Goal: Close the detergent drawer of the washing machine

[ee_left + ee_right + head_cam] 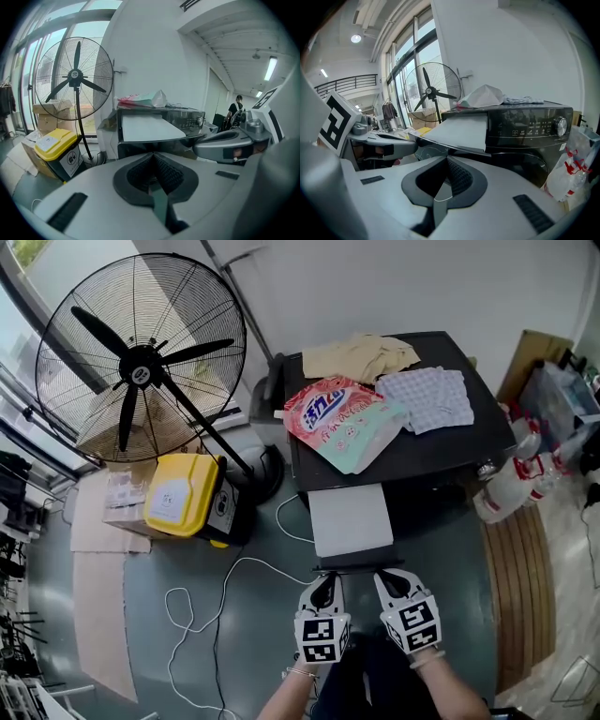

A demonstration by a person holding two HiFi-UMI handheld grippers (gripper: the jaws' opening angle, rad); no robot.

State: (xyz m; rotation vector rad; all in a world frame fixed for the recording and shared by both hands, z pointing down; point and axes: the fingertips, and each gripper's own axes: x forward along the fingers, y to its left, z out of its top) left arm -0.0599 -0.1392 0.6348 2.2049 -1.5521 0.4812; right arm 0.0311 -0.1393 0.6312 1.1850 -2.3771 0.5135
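left gripper (325,582): fingers (171,176) together, empty | right gripper (394,582): same | side by side

Open drawer (351,518) juts forward, fan (141,357) left, bottles (511,486) right

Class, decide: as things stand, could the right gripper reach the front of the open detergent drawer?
Probably yes. The right gripper, shut and empty, points at the drawer from just short of its front edge, and nothing shows between them.
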